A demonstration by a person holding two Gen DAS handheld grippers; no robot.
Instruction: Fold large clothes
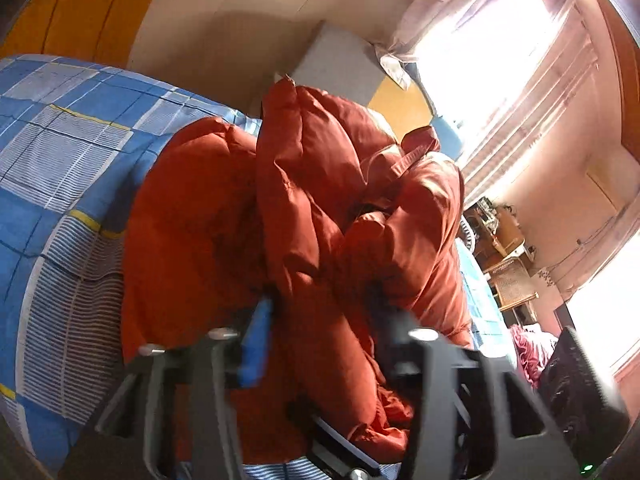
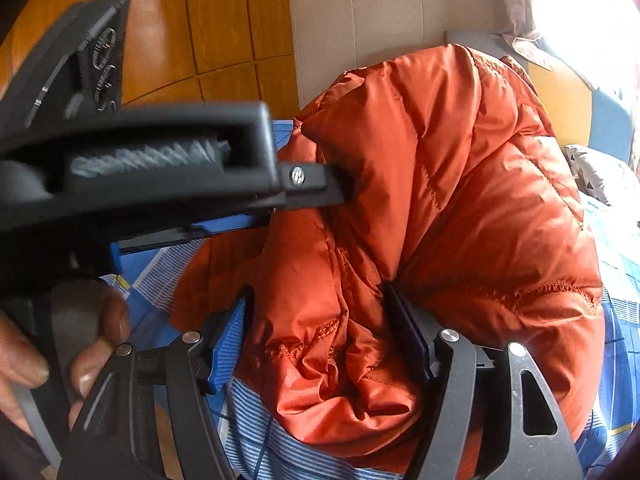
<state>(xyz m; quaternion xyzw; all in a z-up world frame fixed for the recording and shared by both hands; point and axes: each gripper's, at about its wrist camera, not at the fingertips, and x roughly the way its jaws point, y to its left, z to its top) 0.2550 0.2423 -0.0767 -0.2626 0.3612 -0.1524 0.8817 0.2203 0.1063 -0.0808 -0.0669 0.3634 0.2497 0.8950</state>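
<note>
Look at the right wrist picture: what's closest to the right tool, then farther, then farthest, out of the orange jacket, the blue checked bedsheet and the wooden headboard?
1. Orange jacket: bunched between the right tool fingers.
2. Blue checked bedsheet: just below, under the jacket.
3. Wooden headboard: far back, upper left.

Black-framed right tool (image 2: 320, 340) with ribbed blue pads (image 2: 228, 344).
</note>
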